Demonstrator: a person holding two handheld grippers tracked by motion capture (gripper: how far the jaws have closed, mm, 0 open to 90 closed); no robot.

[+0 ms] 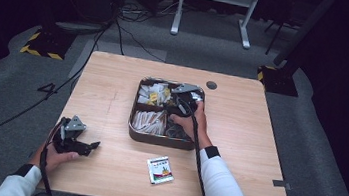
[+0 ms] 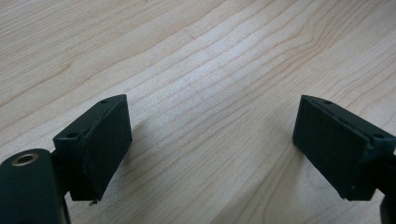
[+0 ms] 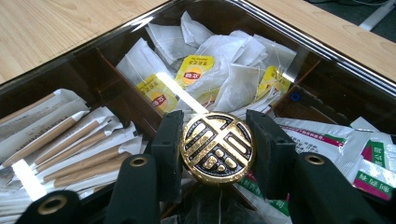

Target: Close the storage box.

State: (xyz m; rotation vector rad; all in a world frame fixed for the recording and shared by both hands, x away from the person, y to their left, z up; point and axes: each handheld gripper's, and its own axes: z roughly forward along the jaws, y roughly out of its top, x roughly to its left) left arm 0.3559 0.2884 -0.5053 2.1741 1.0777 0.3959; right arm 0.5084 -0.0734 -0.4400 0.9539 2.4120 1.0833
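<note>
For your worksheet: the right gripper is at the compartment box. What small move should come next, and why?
Probably lift straight up. The right gripper has its jaws closed on the gold knob at the middle of the box's glass lid, which lies over the tea bags.

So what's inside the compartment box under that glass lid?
Tea bags, paper-wrapped sticks and sachets fill the box; the gold knob and right gripper hide the middle.
</note>
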